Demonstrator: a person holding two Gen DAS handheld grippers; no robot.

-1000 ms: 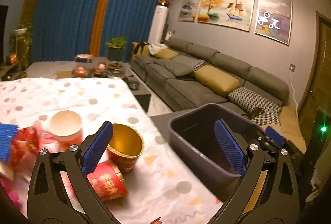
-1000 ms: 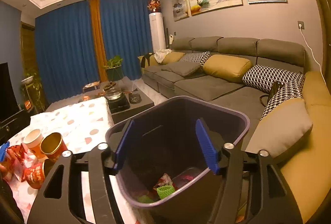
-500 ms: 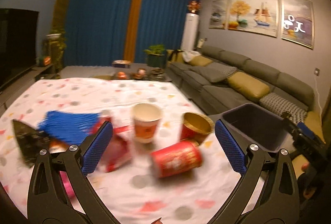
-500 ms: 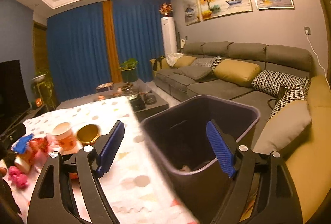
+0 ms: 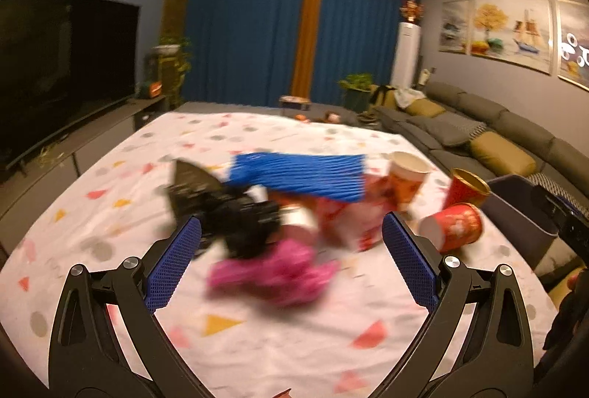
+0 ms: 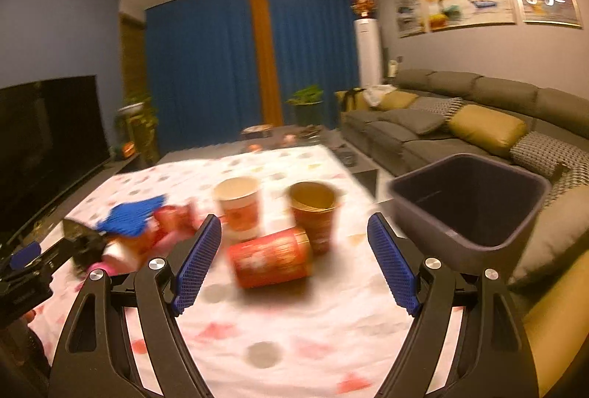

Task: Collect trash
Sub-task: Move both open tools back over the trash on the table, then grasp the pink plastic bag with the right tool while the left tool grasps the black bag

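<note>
My left gripper (image 5: 291, 265) is open and empty above a blurred pink crumpled thing (image 5: 272, 273) on the table. Behind it lie a black object (image 5: 228, 214), a blue ribbed piece (image 5: 298, 175) and red wrappers (image 5: 346, 221). My right gripper (image 6: 294, 265) is open and empty over a red cup lying on its side (image 6: 270, 262). Two upright cups stand behind it: a white-rimmed one (image 6: 237, 206) and a gold-lined one (image 6: 313, 210). The dark trash bin (image 6: 467, 203) stands at the table's right edge.
The table has a white cloth with coloured dots (image 5: 257, 343). A grey sofa (image 6: 460, 118) runs along the right wall. A TV (image 5: 62, 67) stands at the left. A low table with clutter (image 6: 287, 137) is beyond the far edge.
Both grippers have swung left, away from the bin and over the table. The left one now faces the pink and black litter; the right one faces the cups. Both stay open.
</note>
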